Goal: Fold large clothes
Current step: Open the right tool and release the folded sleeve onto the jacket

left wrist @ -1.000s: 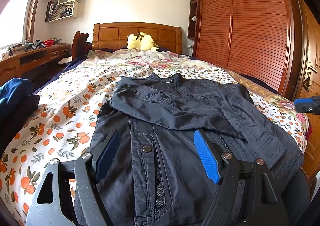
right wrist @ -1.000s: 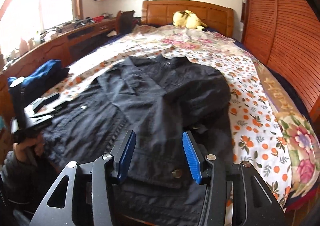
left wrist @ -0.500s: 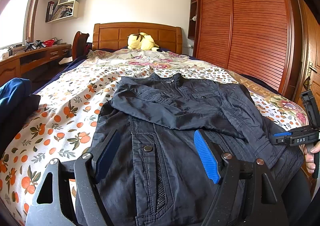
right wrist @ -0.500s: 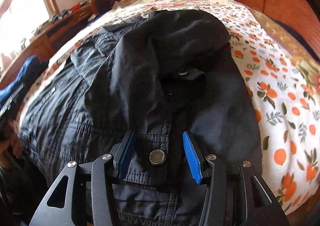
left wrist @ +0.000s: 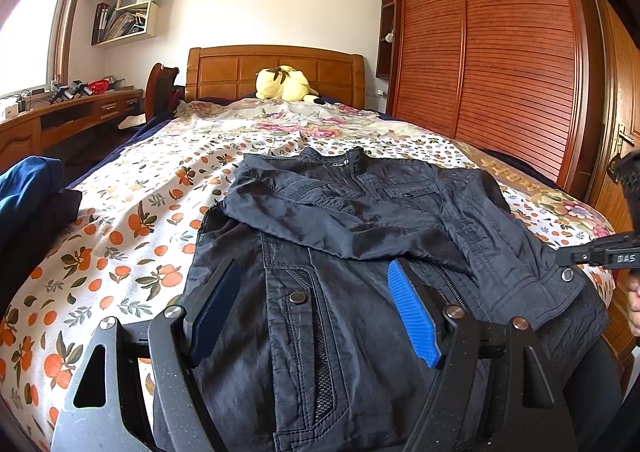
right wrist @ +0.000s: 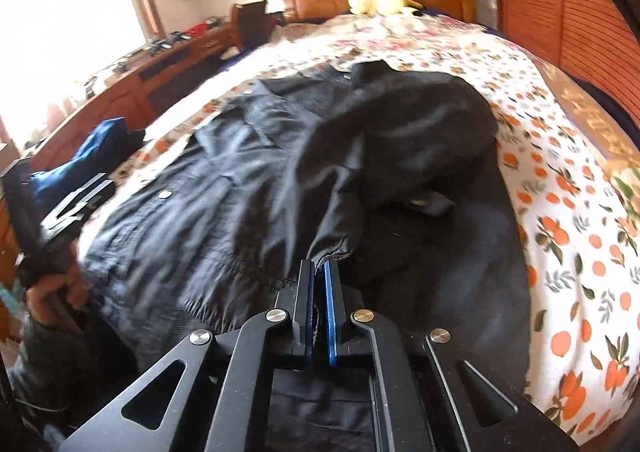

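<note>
A dark navy jacket (left wrist: 340, 219) lies front up on the floral bedspread (left wrist: 132, 236), collar toward the headboard and both sleeves folded across its chest. My left gripper (left wrist: 312, 268) hangs open just above the jacket's lower front, near a pocket snap, with nothing between its fingers. In the right wrist view the jacket (right wrist: 248, 179) fills the middle, slightly blurred. My right gripper (right wrist: 318, 266) is shut on the cuff (right wrist: 334, 248) of the sleeve that lies on top. The left gripper (right wrist: 76, 203) shows at the left edge, held by a hand.
A yellow plush toy (left wrist: 284, 83) sits by the wooden headboard. Blue and dark folded clothes (left wrist: 24, 187) lie at the bed's left edge. A wooden desk (left wrist: 60, 119) runs along the left wall and a slatted wardrobe (left wrist: 500, 51) stands along the right.
My right gripper came down onto the sleeve cuff and closed on it, having stood open around the cuff's snap half a second ago. The left gripper stayed still and open.
</note>
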### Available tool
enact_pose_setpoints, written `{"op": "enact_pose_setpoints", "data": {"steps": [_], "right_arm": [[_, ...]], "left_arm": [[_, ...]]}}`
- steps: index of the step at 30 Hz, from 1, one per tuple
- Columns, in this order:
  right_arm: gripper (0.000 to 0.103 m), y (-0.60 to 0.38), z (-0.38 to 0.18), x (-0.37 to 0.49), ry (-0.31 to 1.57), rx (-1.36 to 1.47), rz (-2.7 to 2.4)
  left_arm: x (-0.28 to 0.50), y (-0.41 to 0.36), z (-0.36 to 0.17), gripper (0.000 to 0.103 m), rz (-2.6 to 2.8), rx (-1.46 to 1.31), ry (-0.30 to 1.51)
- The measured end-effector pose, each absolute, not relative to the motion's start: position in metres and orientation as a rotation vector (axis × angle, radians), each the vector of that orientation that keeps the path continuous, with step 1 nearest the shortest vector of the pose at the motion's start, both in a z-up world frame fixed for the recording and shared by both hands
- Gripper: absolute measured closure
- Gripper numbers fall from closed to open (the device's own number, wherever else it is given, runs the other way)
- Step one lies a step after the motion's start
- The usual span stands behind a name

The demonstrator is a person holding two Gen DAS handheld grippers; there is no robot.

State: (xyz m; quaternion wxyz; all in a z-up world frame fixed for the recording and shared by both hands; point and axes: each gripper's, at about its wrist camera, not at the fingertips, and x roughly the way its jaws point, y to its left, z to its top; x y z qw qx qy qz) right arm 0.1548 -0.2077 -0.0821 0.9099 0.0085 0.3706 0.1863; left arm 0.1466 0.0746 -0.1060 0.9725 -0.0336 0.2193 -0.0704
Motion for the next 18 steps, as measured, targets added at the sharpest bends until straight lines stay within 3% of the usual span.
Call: {"op": "enact_pose_setpoints", "data": {"steps": [13, 18], "right_arm": [[0.099, -0.178, -0.098, 0.148, 0.805, -0.061, 0.405], [0.081, -0.179, -0.096, 0.141, 0.769, -0.094, 0.340]], "left_arm": [[0.146, 0.061, -0.107, 0.026, -0.172, -0.051, 0.454], [0.144, 0.042, -0.106, 0.026, -0.235, -0.072, 0.486]]}}
